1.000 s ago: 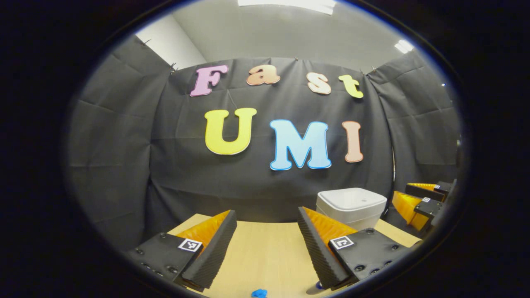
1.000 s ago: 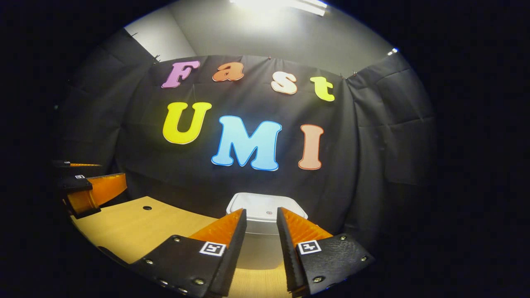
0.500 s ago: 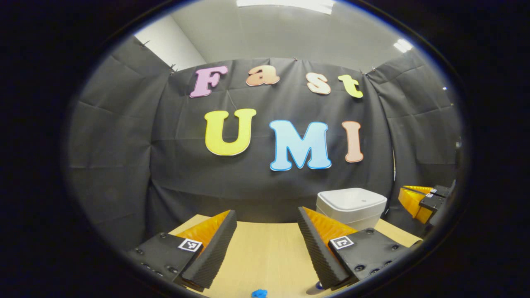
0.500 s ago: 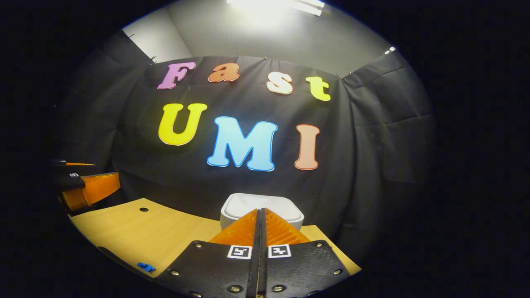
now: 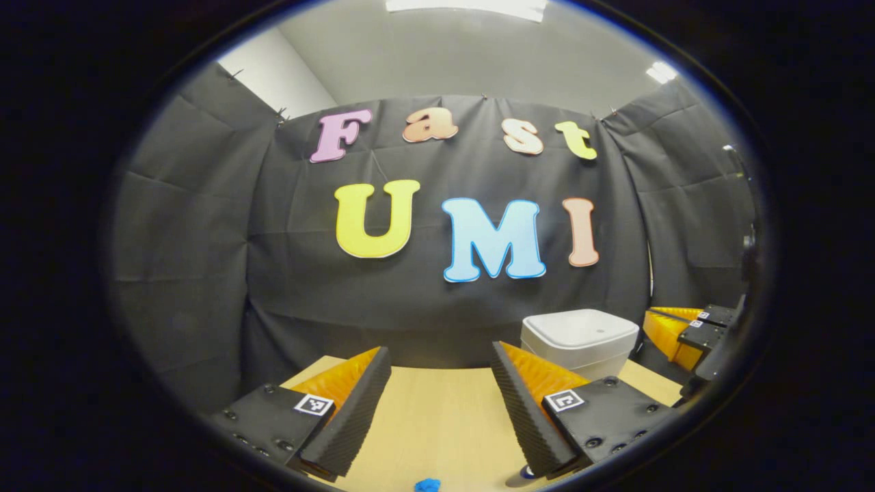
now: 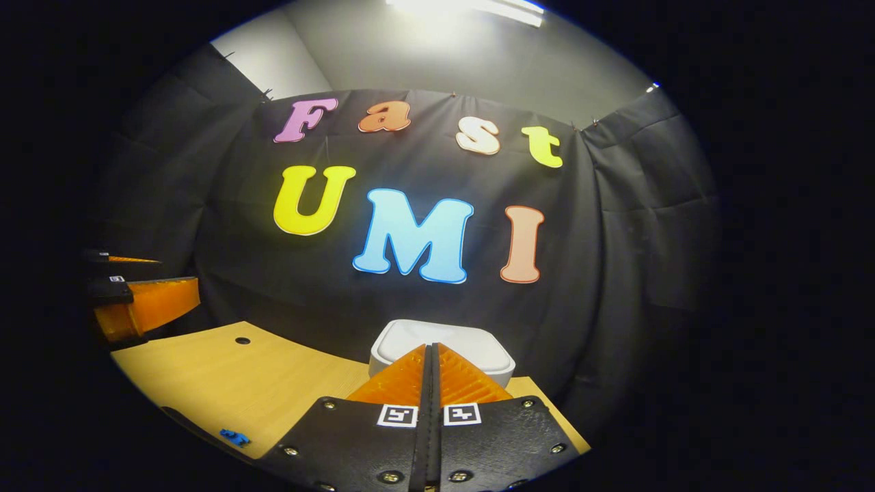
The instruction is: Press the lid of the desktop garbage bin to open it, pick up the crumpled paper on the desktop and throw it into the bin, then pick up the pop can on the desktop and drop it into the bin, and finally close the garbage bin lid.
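The white bin [image 5: 580, 339] stands with its lid down at the back right of the wooden table [image 5: 437, 417] in the left gripper view. My left gripper [image 5: 441, 383] is open above the table, left of the bin, with nothing between its fingers. My right gripper [image 5: 673, 328] shows at the right edge there, beside the bin, jaws together. In the right gripper view my right gripper [image 6: 431, 359] is shut and empty, its tips in front of the bin [image 6: 441, 345], a little short of the lid. My left gripper [image 6: 147, 304] shows far left there.
A small blue marker [image 5: 428, 484] lies on the table near its front edge, also the blue marker [image 6: 234, 436] in the right gripper view. A round hole [image 6: 242, 340] sits in the tabletop at the back left. Black cloth walls close in behind the table.
My right gripper has shut from open and drawn back a little from the bin. My left gripper has held still.
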A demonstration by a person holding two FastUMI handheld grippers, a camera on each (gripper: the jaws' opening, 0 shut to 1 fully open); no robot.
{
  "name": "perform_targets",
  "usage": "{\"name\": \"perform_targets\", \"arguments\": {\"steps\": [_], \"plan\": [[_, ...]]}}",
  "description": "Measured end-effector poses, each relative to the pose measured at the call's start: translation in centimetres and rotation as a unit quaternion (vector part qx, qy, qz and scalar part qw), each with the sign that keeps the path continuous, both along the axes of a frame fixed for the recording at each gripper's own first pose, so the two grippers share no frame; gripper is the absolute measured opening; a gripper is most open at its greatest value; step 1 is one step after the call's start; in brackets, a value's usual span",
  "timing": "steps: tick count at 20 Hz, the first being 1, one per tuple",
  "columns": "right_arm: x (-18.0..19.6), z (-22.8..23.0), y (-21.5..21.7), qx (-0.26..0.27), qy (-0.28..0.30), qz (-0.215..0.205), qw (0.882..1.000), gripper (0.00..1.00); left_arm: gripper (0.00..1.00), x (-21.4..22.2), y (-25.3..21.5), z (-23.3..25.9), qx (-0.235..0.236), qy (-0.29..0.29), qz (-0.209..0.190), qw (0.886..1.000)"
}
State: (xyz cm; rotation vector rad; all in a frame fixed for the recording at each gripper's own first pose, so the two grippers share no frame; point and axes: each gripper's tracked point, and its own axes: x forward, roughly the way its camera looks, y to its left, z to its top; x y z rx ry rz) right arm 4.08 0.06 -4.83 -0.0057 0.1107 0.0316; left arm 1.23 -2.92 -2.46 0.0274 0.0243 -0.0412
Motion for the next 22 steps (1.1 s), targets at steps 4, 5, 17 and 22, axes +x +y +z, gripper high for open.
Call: {"name": "perform_targets", "arguments": {"steps": [4, 5, 17, 22], "plan": [[2.9, -1.0, -1.0, 0.017, 0.003, -0.008, 1.000, 0.00, 0.96, 0.3, 0.6, -0.4, 0.002, 0.005, 0.011, 1.000], [3.6, -1.4, -1.3, 0.026, 0.008, -0.011, 1.000, 0.00, 0.96, 0.4, 0.7, -0.5, 0.002, 0.007, 0.015, 1.000], [9.7, -5.9, -2.1, 0.059, 0.052, -0.004, 0.997, 0.00, 0.98, -0.2, 2.2, -1.7, 0.006, 0.022, 0.046, 0.999], [10.7, -7.2, -2.1, 0.091, 0.077, -0.001, 0.993, 0.00, 0.98, -0.5, 2.9, -1.5, 0.006, 0.020, 0.056, 0.998]]}}
